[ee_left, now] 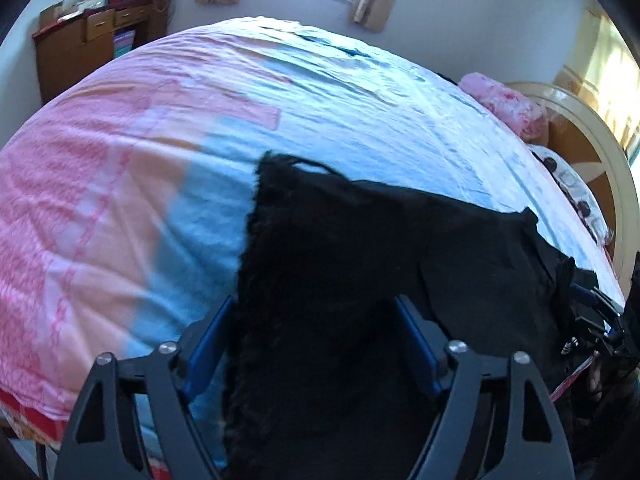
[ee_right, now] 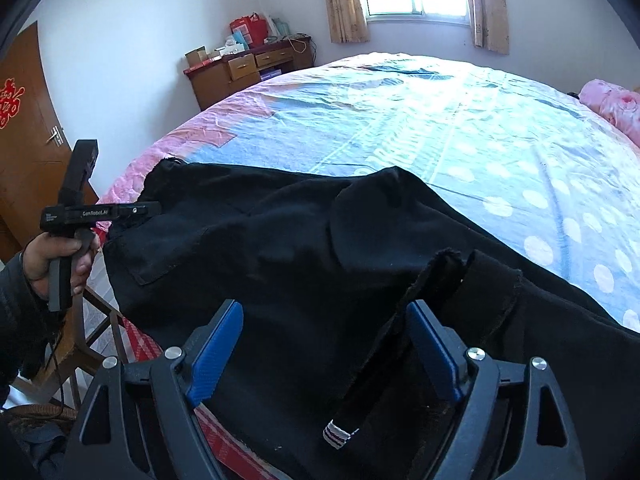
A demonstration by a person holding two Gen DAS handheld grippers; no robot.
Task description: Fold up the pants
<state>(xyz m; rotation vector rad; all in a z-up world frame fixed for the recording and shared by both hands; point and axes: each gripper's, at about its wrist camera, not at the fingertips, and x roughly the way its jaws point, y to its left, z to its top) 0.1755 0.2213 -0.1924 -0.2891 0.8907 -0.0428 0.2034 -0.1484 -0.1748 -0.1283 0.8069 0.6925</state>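
Black pants [ee_left: 360,232] lie spread along the near edge of the bed, seen from the other side as pants [ee_right: 260,240]. My left gripper [ee_left: 316,304] is over one end. Its blue pads stand wide apart with the frayed black cloth between them, and I see no pinch. In the right wrist view a hand [ee_right: 56,256] holds the left gripper [ee_right: 154,209] with its tip at the pants' left edge. My right gripper [ee_right: 324,306] is open above the other end, where a raised fold with a striped label [ee_right: 338,434] sits between its fingers. The left wrist view shows the right gripper [ee_left: 588,304] at the far right.
The bed sheet [ee_right: 440,128] is pink and blue with white dots. A pink pillow [ee_right: 612,108] lies at the right by the headboard [ee_left: 592,140]. A wooden dresser [ee_right: 240,68] stands against the far wall, and a brown door [ee_right: 24,140] is at the left.
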